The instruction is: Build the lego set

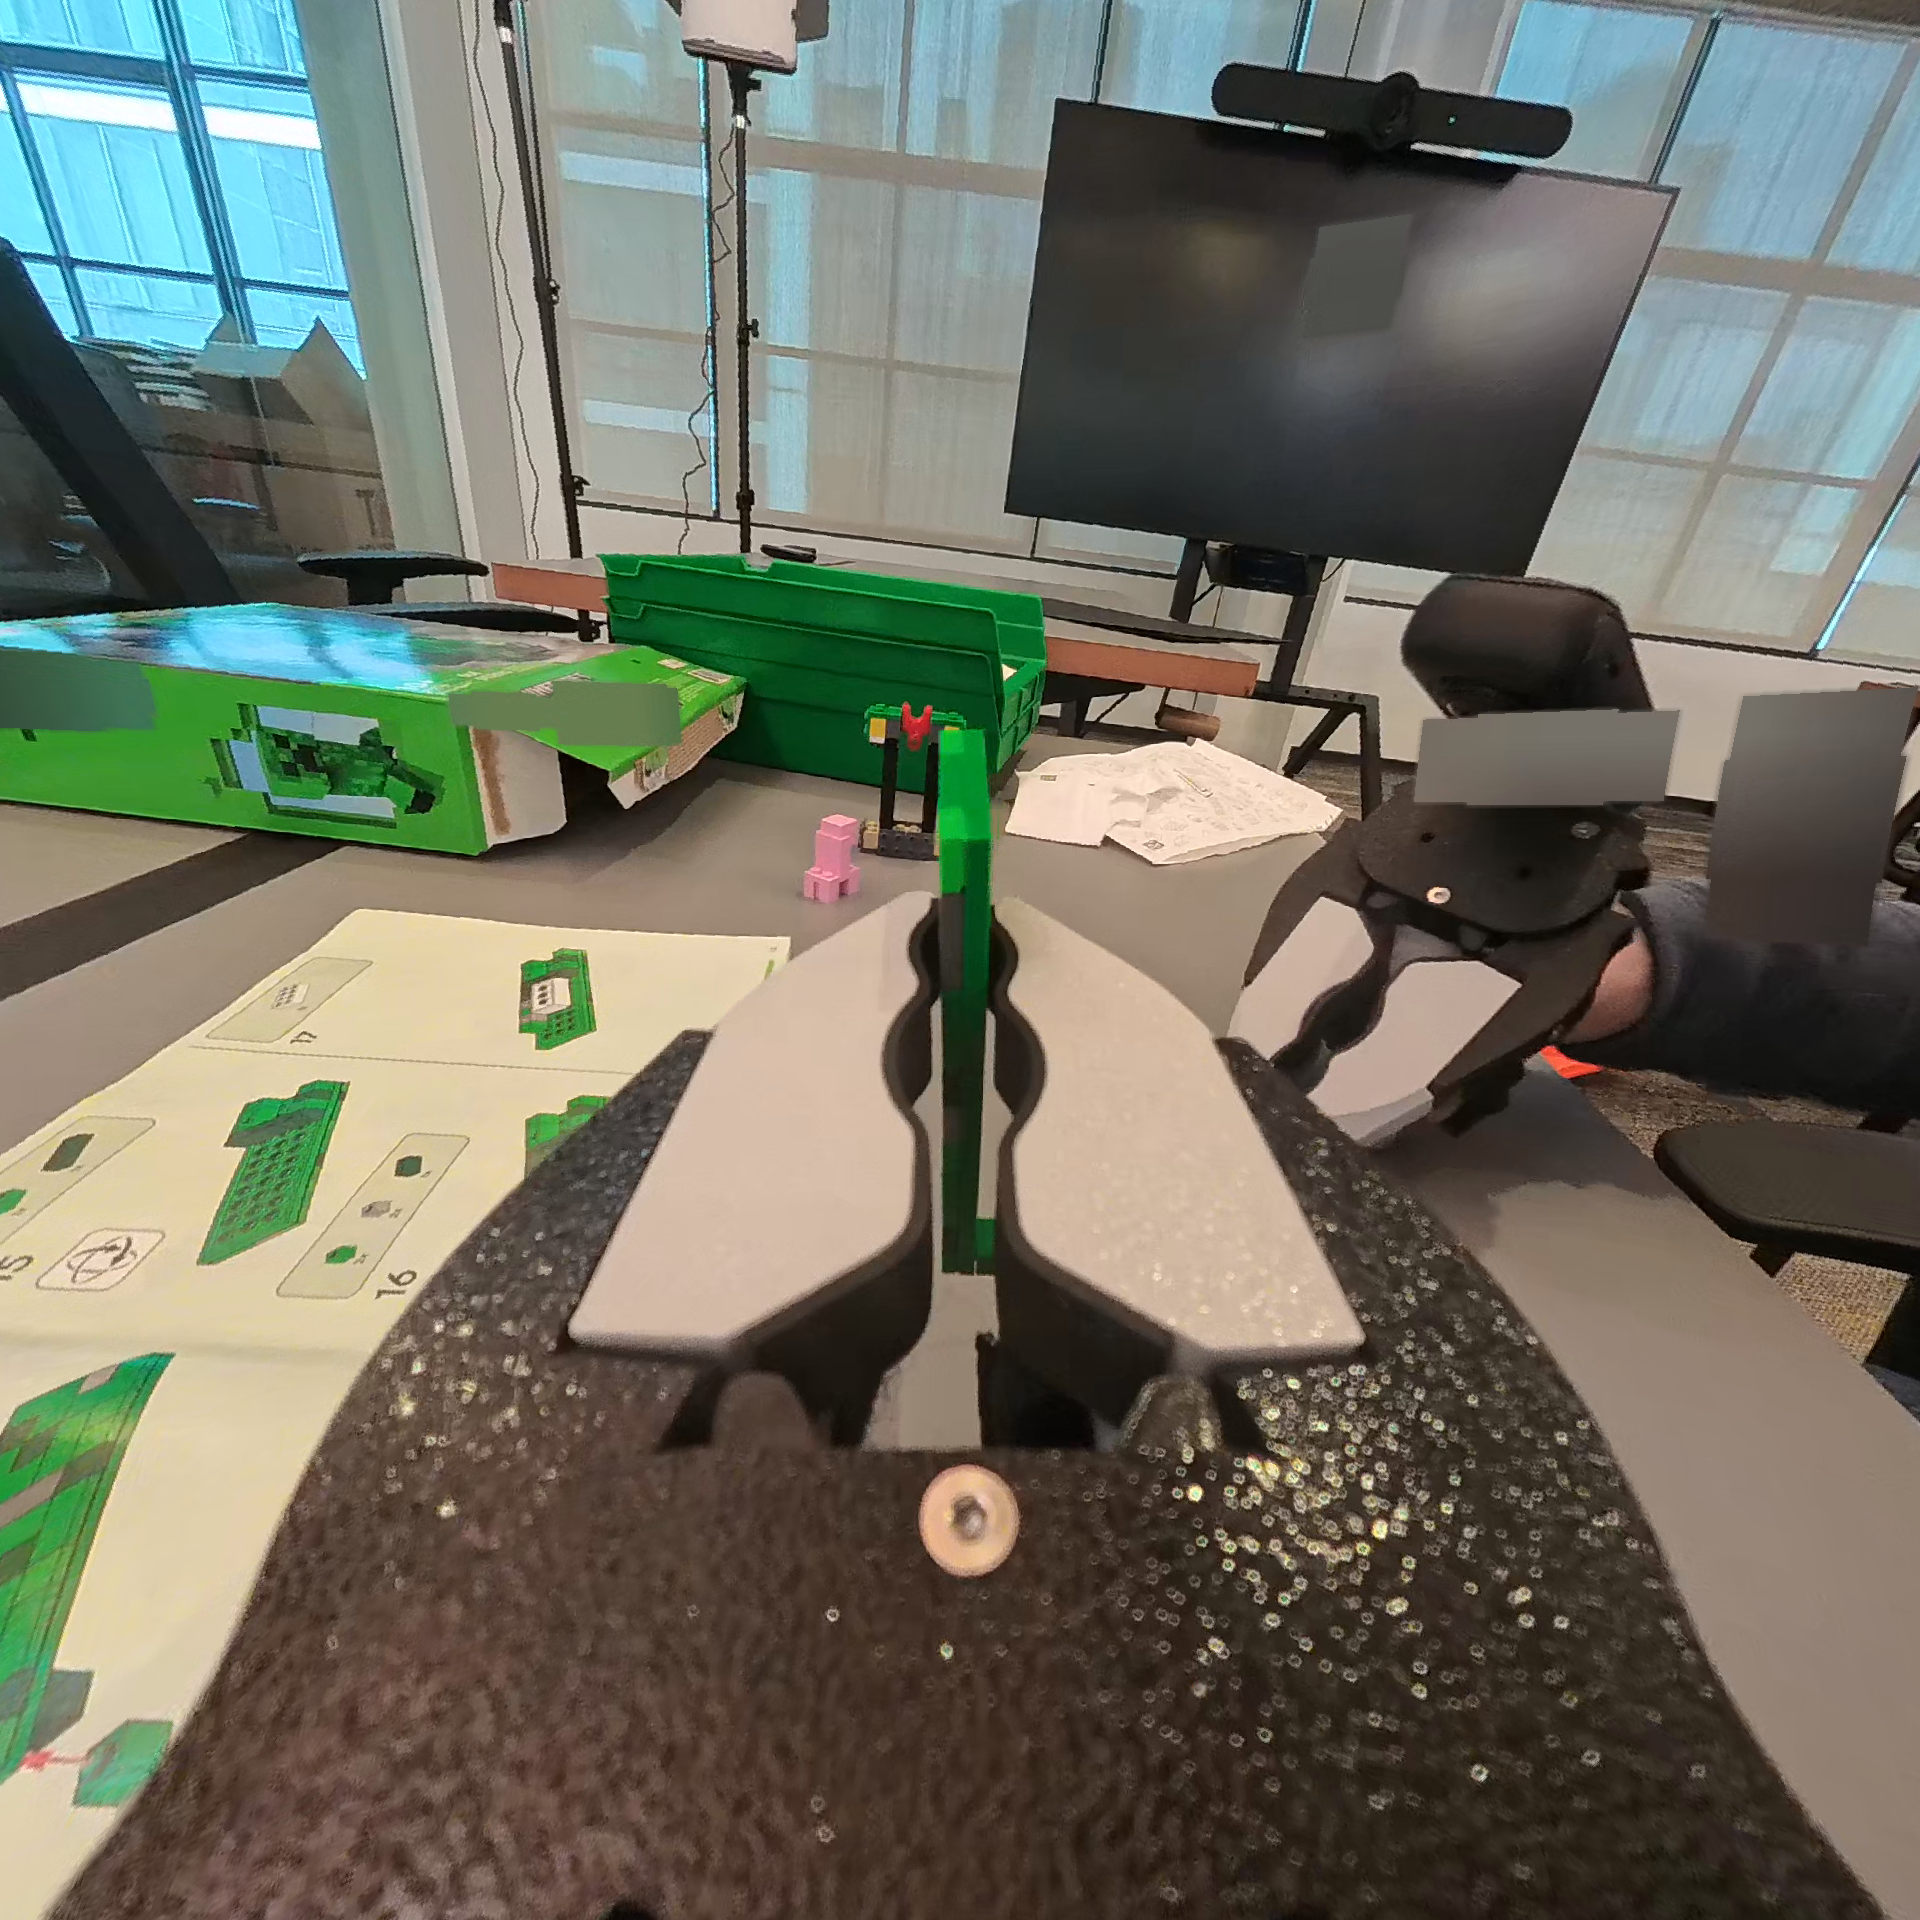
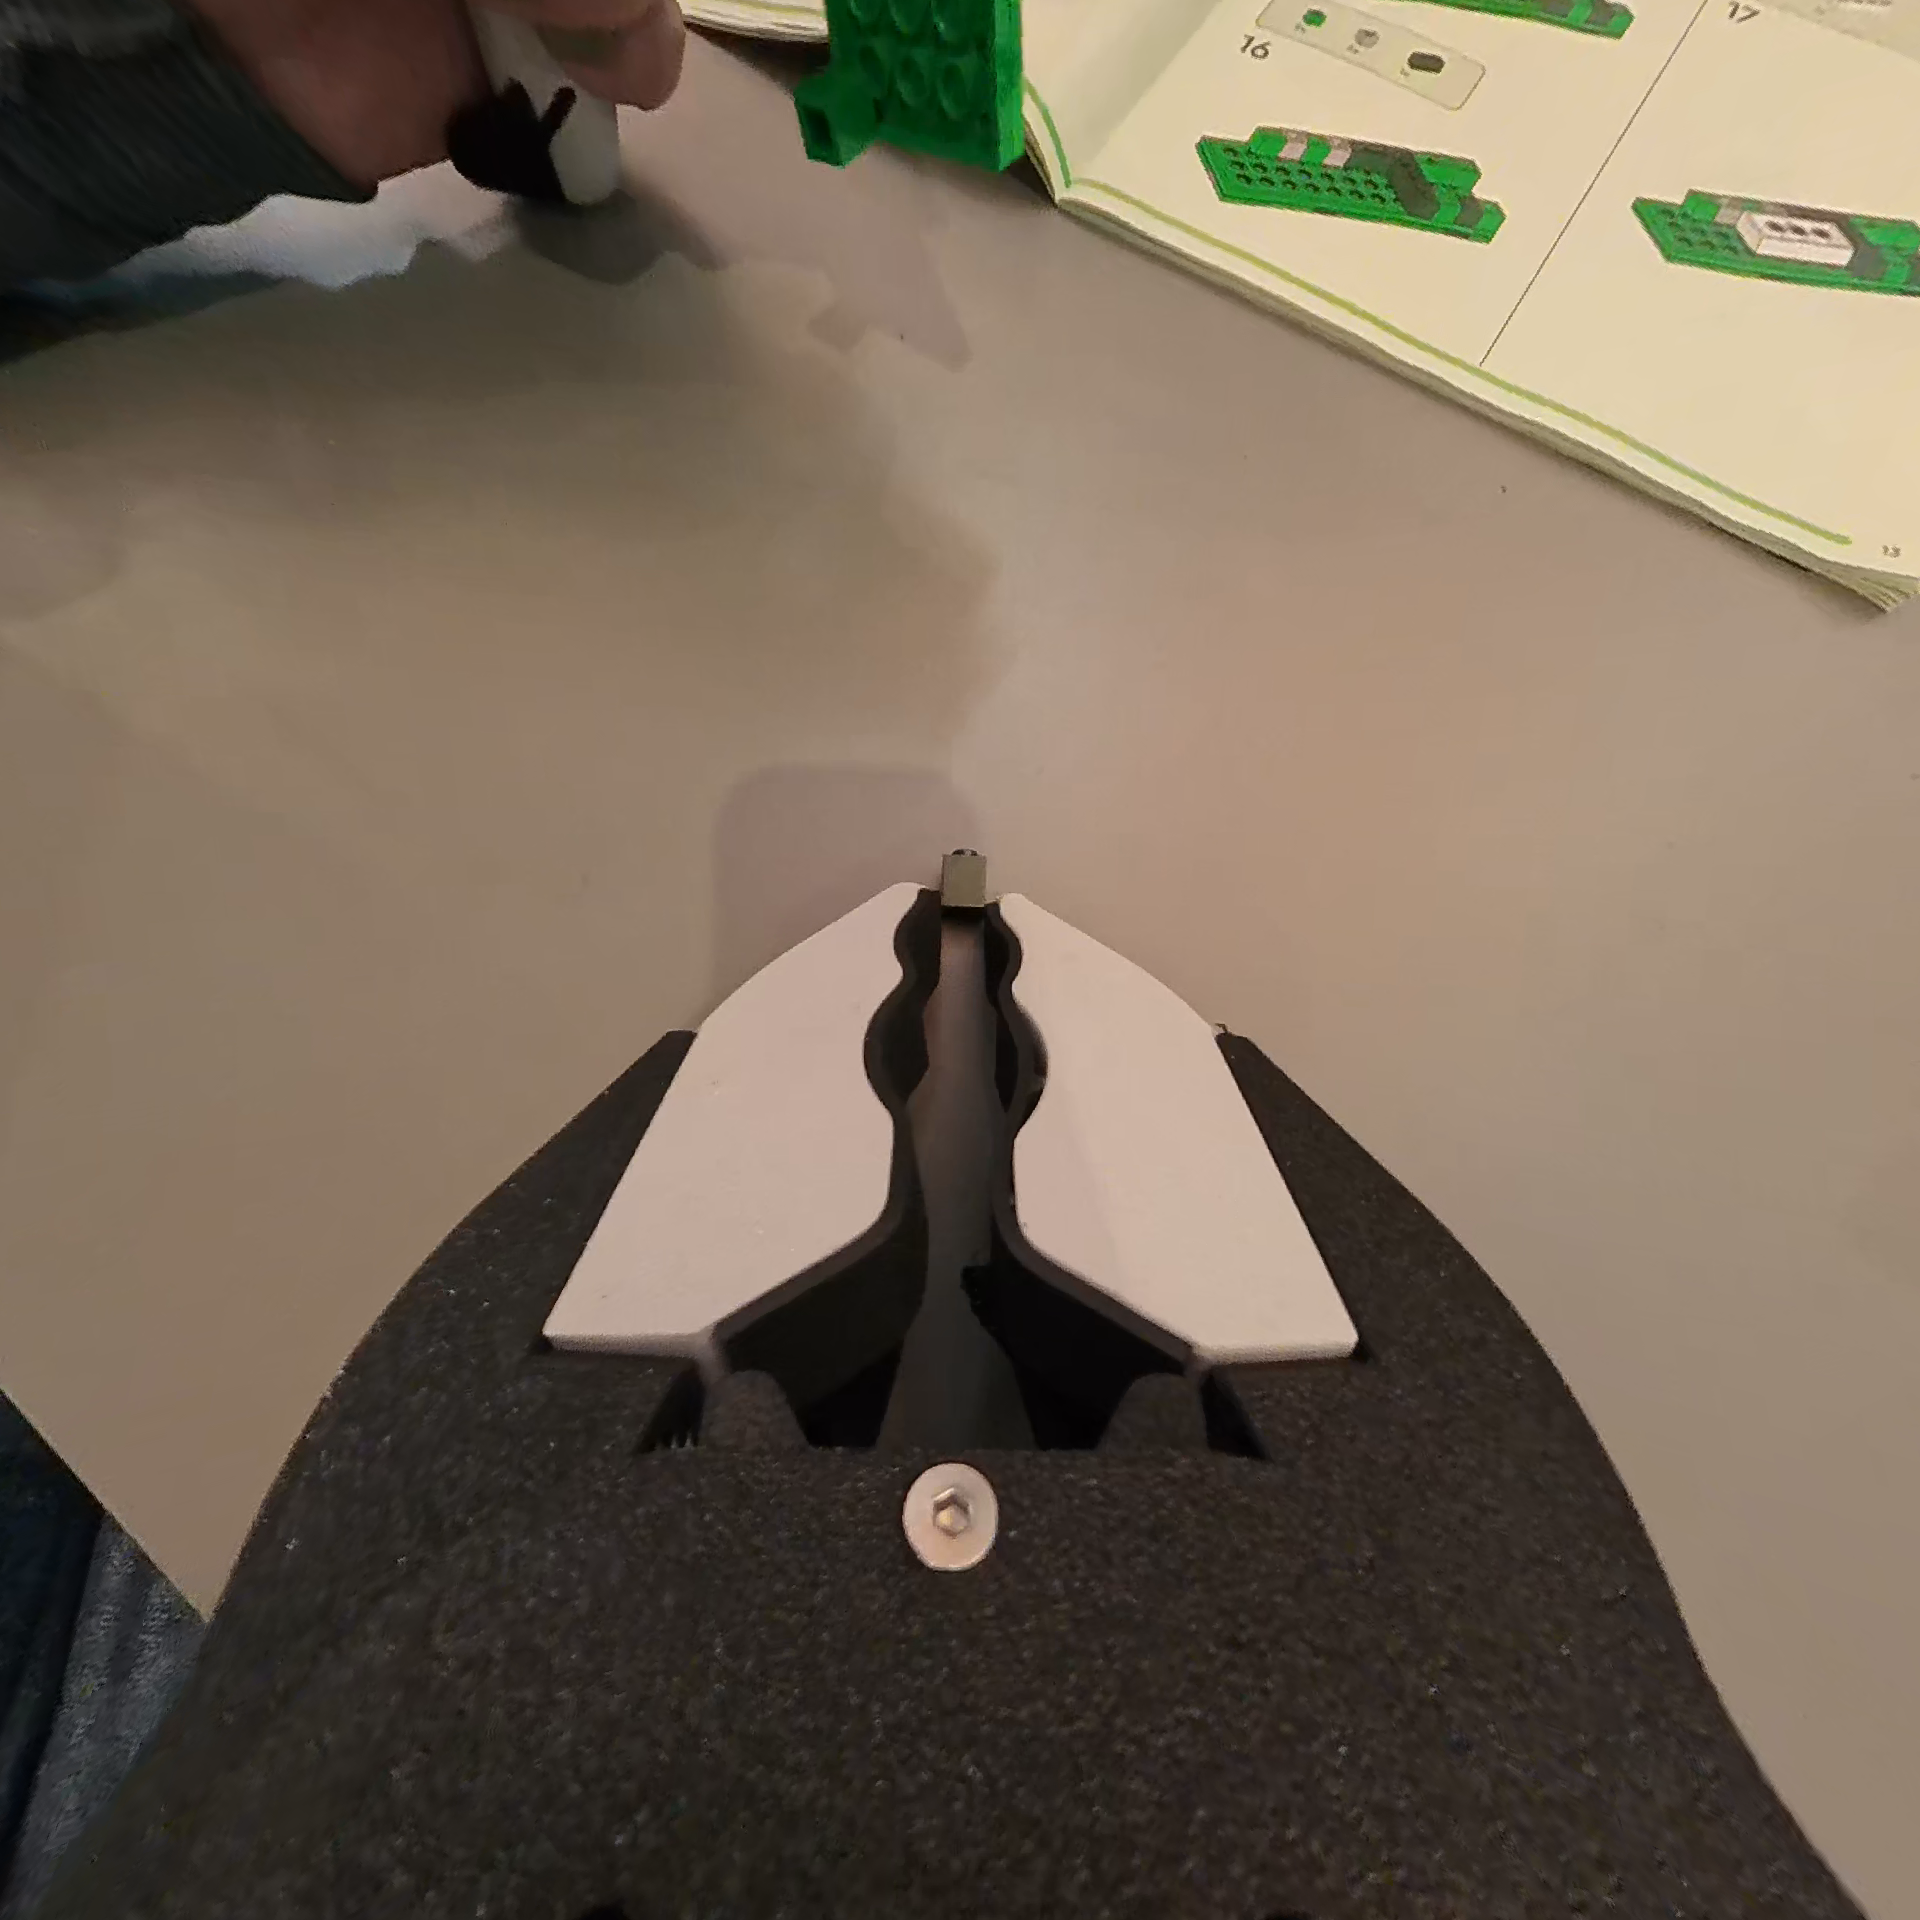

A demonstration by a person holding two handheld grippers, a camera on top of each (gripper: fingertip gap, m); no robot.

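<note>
My left gripper [image 1: 964, 925] is shut on a green lego plate assembly [image 1: 964, 831]. It holds the assembly upright and edge-on above the grey table [image 1: 675, 862], with both pads pressed against its faces. The same assembly shows studs-forward at the top of the right wrist view [image 2: 914, 83]. My right gripper [image 2: 964, 904] is shut on a small grey one-stud brick [image 2: 963, 881] pinched at its very fingertips, low over the bare table [image 2: 520, 623]. In the left wrist view the right gripper [image 1: 1330, 1091] is to the right of the assembly, pointing down at the table.
An open instruction booklet [image 1: 416, 1039] lies at the left [image 2: 1455, 260]. A pink lego pig [image 1: 834, 857], a small black build with a red piece [image 1: 904, 779], a green box [image 1: 312, 727], green bins [image 1: 831, 644] and loose paper [image 1: 1164, 800] stand farther back. Tip to tip, the grippers are about 15 cm apart. Both grippers' tips are roughly 25 cm from the pink lego pig [image 1: 834, 857].
</note>
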